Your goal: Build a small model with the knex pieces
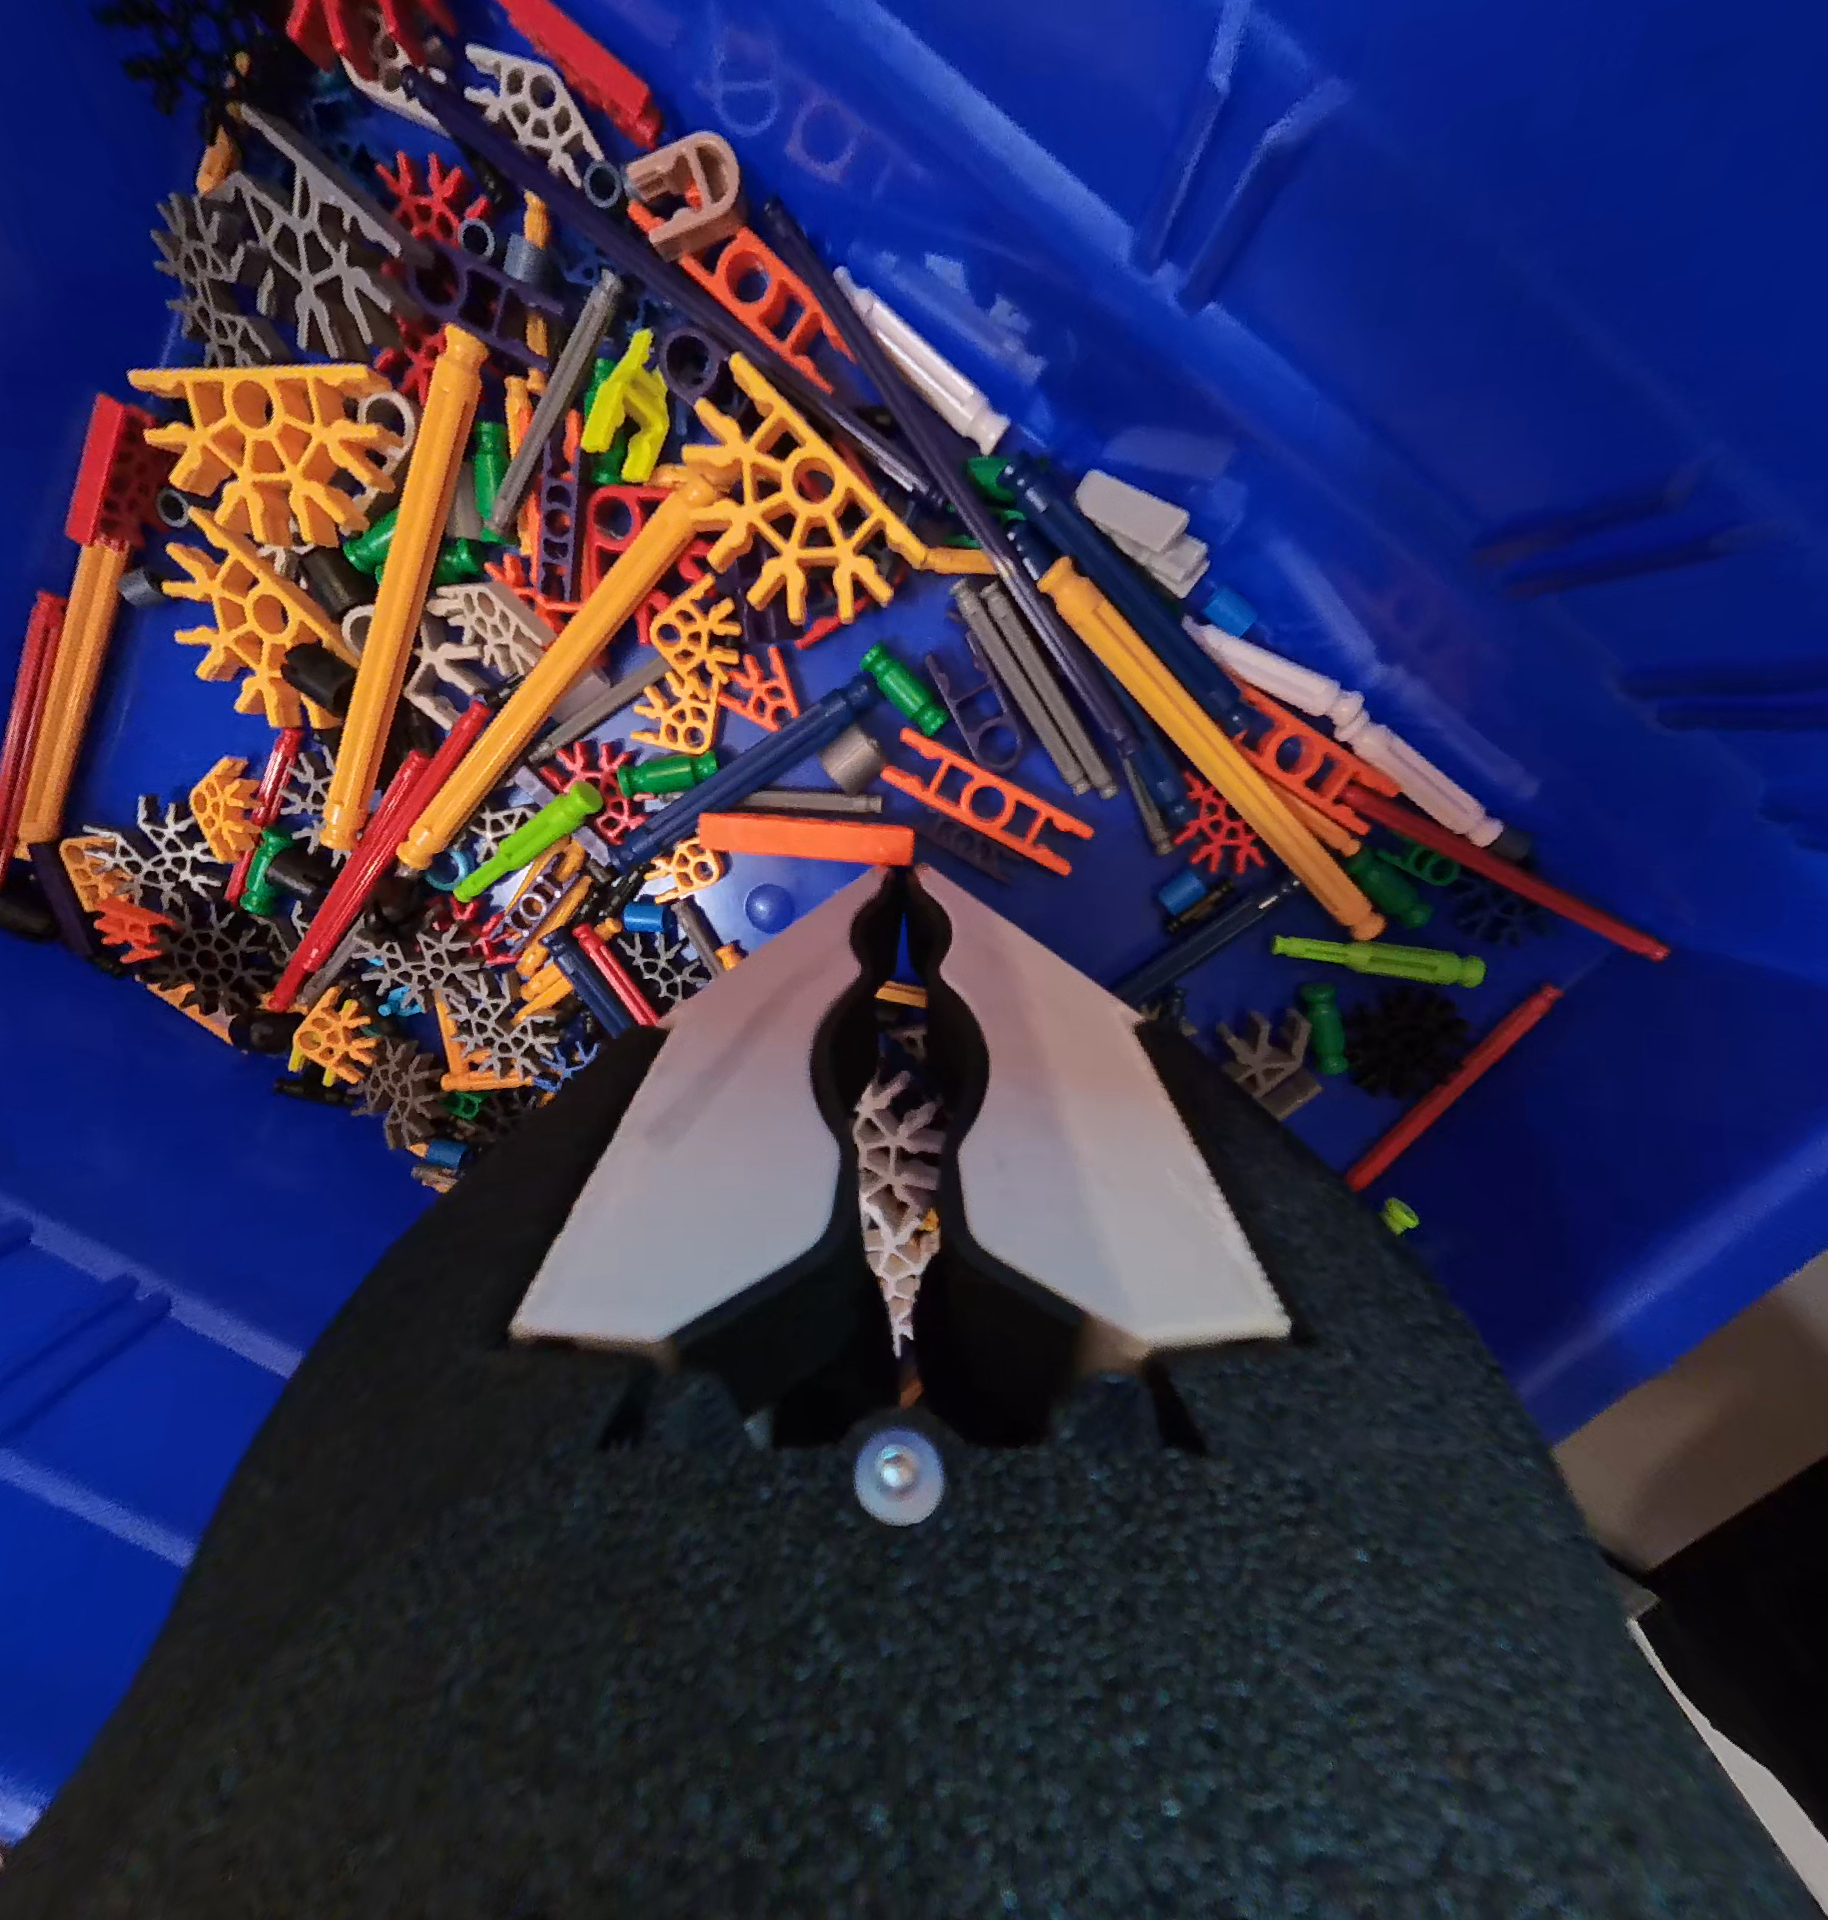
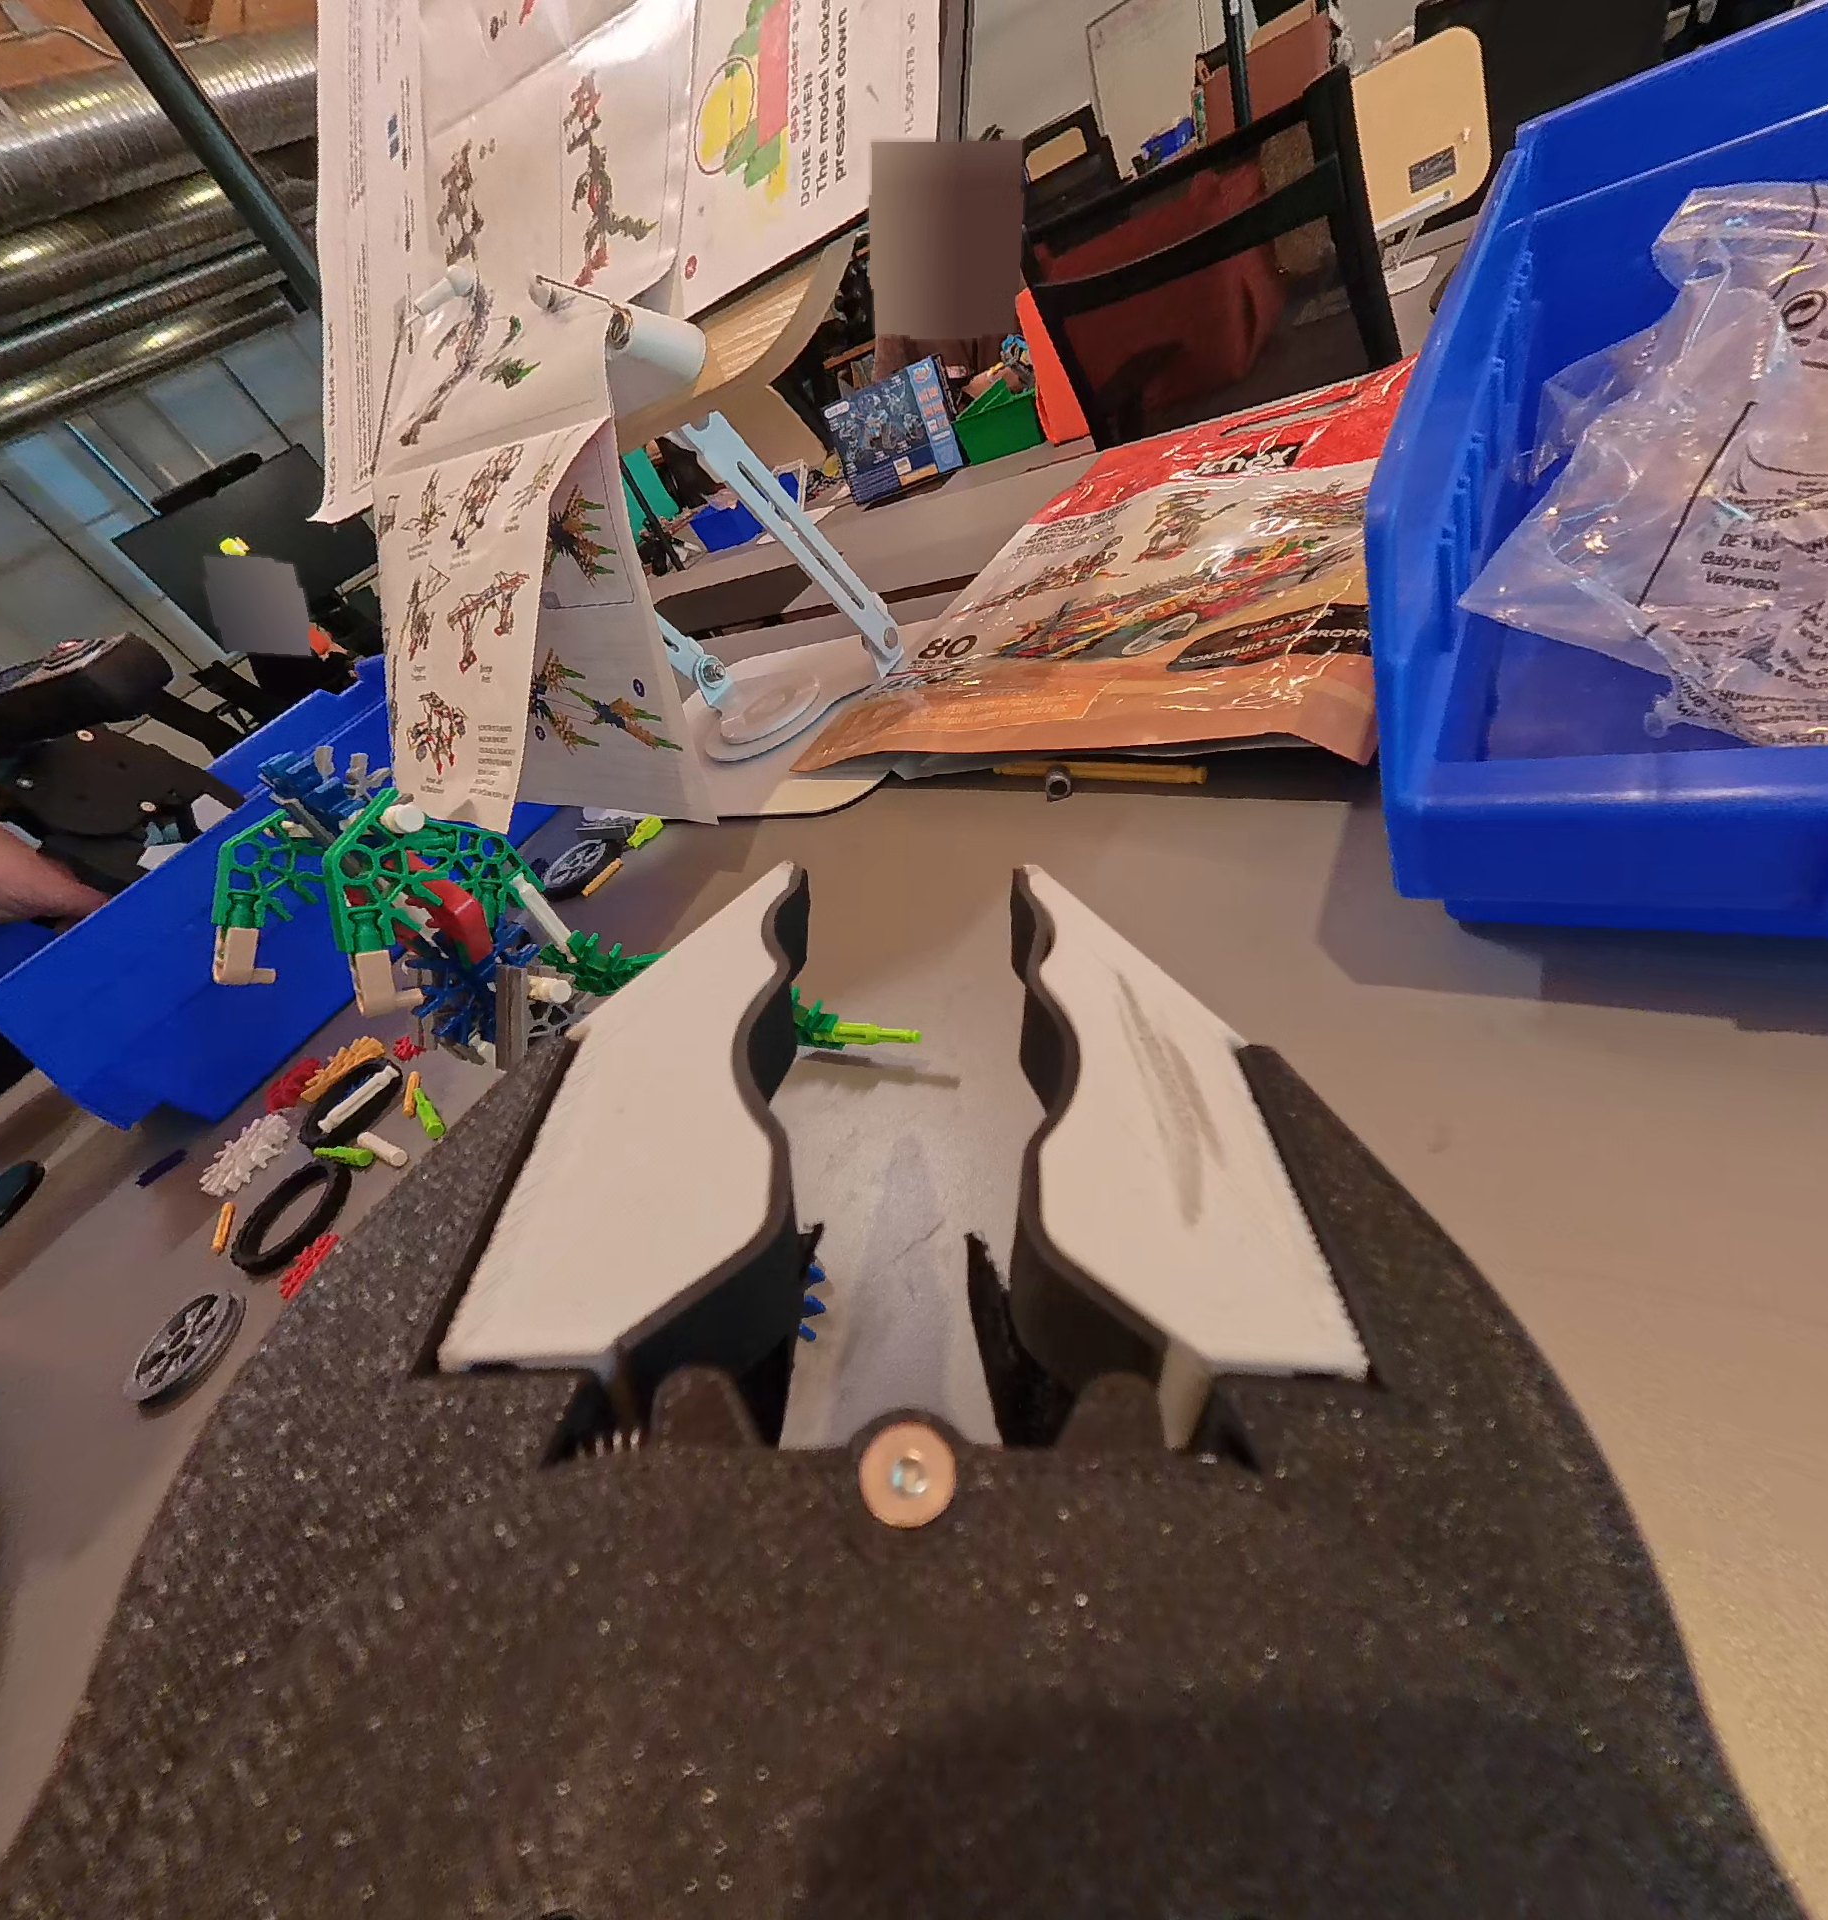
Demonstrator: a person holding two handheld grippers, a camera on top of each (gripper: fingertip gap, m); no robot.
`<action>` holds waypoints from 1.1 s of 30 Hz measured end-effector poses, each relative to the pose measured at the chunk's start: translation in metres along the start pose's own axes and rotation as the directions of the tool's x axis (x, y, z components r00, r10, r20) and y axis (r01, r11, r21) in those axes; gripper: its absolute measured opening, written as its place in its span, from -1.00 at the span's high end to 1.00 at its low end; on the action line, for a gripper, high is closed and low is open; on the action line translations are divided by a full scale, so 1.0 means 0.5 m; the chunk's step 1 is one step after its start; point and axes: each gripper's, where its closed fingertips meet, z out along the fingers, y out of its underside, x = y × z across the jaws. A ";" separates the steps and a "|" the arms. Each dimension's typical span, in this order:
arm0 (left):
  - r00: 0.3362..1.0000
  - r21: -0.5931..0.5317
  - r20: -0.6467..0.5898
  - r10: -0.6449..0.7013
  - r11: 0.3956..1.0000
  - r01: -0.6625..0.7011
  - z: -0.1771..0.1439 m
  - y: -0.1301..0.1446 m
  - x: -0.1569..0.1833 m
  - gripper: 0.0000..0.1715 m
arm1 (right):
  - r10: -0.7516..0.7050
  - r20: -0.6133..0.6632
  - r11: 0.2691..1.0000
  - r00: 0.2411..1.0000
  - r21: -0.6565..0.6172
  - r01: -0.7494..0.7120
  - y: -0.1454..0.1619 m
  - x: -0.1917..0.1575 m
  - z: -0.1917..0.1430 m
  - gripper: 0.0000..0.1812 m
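Observation:
My left gripper (image 1: 897, 878) hangs over a blue bin (image 1: 1409, 312) full of loose construction-toy rods and connectors. Its fingertips (image 1: 879, 883) are pressed together. An orange flat piece (image 1: 806, 837) lies edge-on just beyond the tips, its right end against them; no part of it shows between the pads. A white snowflake connector (image 1: 894, 1143) shows through the gap farther back, below the fingers. My right gripper (image 2: 910, 883) is open and empty above the grey table (image 2: 1409, 1143). A green, blue and red toy model (image 2: 401, 925) stands to its left, and a lime rod tip (image 2: 868, 1033) pokes out beside the left finger (image 2: 681, 1091).
Loose wheels, tyres and small connectors (image 2: 297, 1164) lie on the table at the left. An instruction sheet on a stand (image 2: 515, 582) and a toy package (image 2: 1149, 592) are behind. A blue bin with plastic bags (image 2: 1616, 623) stands at the right. The other gripper (image 2: 68, 748) is over the left bin. Left tips to right tips: about 45 cm. To the white snowflake connector (image 1: 894, 1143): left tips about 5 cm, right tips about 50 cm.

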 end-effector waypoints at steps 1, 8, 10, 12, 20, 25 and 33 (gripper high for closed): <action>1.000 0.001 0.001 0.001 1.000 -0.001 0.000 0.000 0.001 1.00 | 0.000 0.001 1.000 1.000 0.000 0.000 0.000 0.000 0.000 0.57; 1.000 0.012 0.013 -0.005 1.000 0.004 -0.009 0.000 0.002 1.00 | 0.000 0.004 1.000 1.000 0.001 0.000 -0.001 -0.001 -0.001 0.57; 1.000 0.017 0.018 -0.006 1.000 0.006 -0.011 0.000 0.001 1.00 | 0.000 0.005 1.000 1.000 0.002 0.000 -0.001 -0.001 -0.001 0.57; 1.000 0.018 0.020 -0.009 1.000 0.009 -0.013 0.001 0.001 1.00 | 0.000 0.006 1.000 1.000 0.002 0.000 -0.001 -0.001 -0.001 0.57; 0.999 0.031 0.033 -0.015 0.999 0.014 -0.020 0.001 0.000 1.00 | 0.002 0.009 1.000 1.000 0.008 -0.002 -0.002 -0.001 -0.002 0.57; 0.999 0.039 0.039 -0.017 0.999 0.016 -0.027 0.001 -0.003 1.00 | 0.001 0.008 1.000 1.000 0.009 -0.001 -0.003 -0.001 -0.003 0.57; 0.998 0.086 0.064 -0.028 0.996 0.023 -0.048 -0.005 -0.016 1.00 | 0.001 0.005 1.000 1.000 0.007 -0.001 -0.002 0.000 -0.002 0.57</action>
